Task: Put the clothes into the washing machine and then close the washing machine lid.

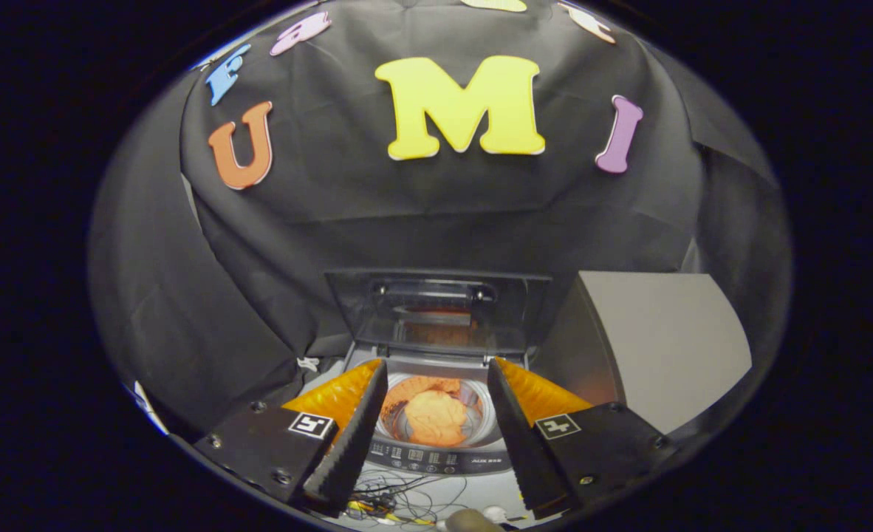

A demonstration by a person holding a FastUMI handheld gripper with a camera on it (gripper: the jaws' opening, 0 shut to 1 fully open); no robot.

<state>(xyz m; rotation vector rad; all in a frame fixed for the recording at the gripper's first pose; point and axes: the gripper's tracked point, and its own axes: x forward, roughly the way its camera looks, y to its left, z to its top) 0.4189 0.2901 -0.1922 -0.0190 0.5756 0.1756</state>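
A small top-loading washing machine (436, 459) stands below and ahead of me, its control panel facing me. Its tinted lid (436, 307) stands raised upright at the back. An orange garment (433, 415) lies bunched inside the round drum. My gripper (436, 384) hovers above the drum, open, with nothing between its fingers. The garment shows in the gap between the two fingers, lower down and apart from them.
A grey box-shaped unit (651, 347) stands right beside the washer on its right. Loose wires (399, 506) lie on the surface in front of the washer. Black cloth hangs behind and to the left.
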